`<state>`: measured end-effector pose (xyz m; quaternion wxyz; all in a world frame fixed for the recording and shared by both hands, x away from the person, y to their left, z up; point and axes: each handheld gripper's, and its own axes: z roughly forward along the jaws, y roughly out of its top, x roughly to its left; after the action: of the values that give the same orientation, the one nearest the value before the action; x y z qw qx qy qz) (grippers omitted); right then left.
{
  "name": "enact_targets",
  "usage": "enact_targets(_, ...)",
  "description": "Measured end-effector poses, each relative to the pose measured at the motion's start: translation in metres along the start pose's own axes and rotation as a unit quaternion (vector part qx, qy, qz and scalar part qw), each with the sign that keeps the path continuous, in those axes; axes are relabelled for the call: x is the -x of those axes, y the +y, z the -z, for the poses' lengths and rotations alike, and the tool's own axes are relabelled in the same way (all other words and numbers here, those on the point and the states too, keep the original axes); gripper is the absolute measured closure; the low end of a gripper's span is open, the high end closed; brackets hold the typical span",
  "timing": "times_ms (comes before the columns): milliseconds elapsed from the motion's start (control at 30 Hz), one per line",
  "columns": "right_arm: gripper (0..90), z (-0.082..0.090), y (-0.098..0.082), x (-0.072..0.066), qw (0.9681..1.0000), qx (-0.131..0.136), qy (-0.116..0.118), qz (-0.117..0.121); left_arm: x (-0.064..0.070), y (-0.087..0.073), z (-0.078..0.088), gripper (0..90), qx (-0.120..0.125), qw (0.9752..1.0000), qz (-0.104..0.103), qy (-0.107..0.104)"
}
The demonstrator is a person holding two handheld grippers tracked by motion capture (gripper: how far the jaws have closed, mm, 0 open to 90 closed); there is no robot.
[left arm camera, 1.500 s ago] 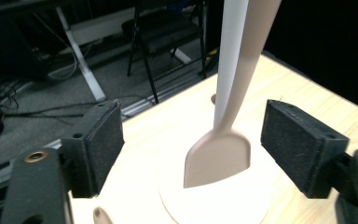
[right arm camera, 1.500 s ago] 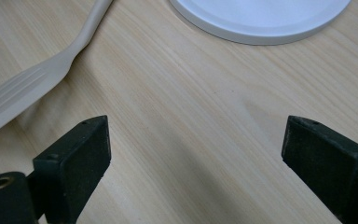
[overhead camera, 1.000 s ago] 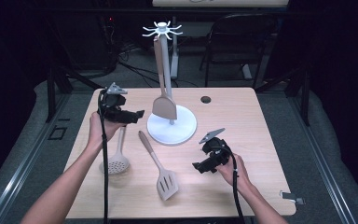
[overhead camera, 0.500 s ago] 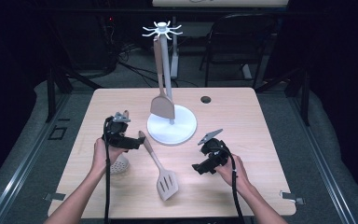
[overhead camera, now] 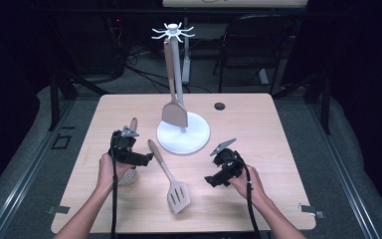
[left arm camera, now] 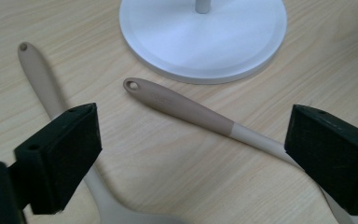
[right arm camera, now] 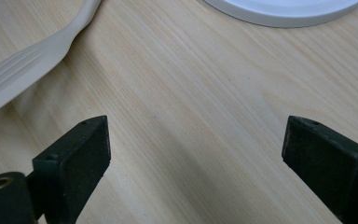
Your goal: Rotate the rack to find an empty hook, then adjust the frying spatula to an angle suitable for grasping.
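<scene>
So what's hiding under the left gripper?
Under the left gripper lies a beige skimmer spoon on the wooden table. Its holed bowl pokes out below the hand and its handle tip above; the gripper and hand cover the middle of it.

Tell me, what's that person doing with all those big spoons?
A person holds a black two-jaw gripper in each hand. The left gripper has just been opening, nothing between its jaws, above a tan-handled skimmer spoon lying on the wooden table. A tan-handled slotted spatula lies beside it. Another tan spatula hangs on the white stand. The right gripper waits open.
</scene>
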<state>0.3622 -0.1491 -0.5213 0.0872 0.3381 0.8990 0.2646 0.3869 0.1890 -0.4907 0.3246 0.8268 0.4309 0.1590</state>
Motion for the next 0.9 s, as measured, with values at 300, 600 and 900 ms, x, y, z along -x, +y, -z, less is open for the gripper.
enact_targets(300,8.0,-0.002,0.002,-0.002,1.0000,-0.007,0.004,0.005,-0.003,-0.004,0.005,0.0,0.012,0.9993,0.035,-0.005)
enact_targets(600,27.6,0.000,0.006,-0.010,0.9999,-0.004,-0.012,0.004,0.006,-0.010,0.001,0.0,-0.002,0.9990,0.044,-0.012)
enact_targets(900,89.1,-0.007,0.009,-0.034,0.9970,-0.013,0.046,0.061,0.008,-0.011,-0.004,0.2,-0.003,0.9976,0.067,-0.014)
